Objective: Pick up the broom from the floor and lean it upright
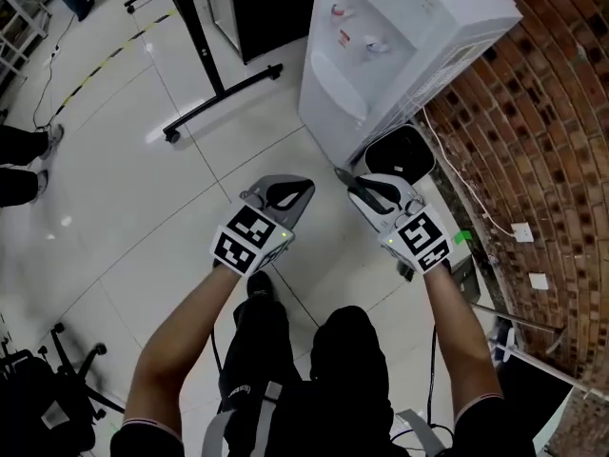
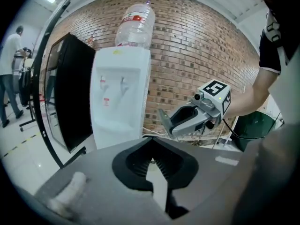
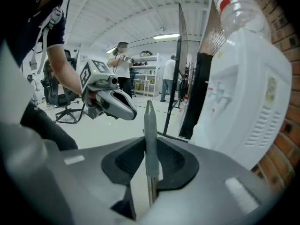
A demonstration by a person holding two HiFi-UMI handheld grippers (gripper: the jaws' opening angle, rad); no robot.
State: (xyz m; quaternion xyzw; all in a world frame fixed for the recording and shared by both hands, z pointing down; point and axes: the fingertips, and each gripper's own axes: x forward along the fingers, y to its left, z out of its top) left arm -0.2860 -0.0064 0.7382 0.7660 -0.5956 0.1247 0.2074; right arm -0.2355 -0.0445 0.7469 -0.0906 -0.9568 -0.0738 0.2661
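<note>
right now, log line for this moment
left gripper: shut, empty | right gripper: shut on broom handle | lean: not yet done

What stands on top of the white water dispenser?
A clear bottle with a red label stands on the dispenser. The bottle's neck cannot be seen, because the dispenser's top covers it.

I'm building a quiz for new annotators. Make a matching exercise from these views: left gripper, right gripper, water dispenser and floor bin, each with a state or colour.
Things:
1. left gripper
2. right gripper
3. water dispenser
4. bin

States:
A. white, bottle on top
B. shut on the broom handle
C. black, on the floor beside the water dispenser
D. jaws together, nothing between them

Pairs: 1-D, 2-B, 3-A, 4-C.
</note>
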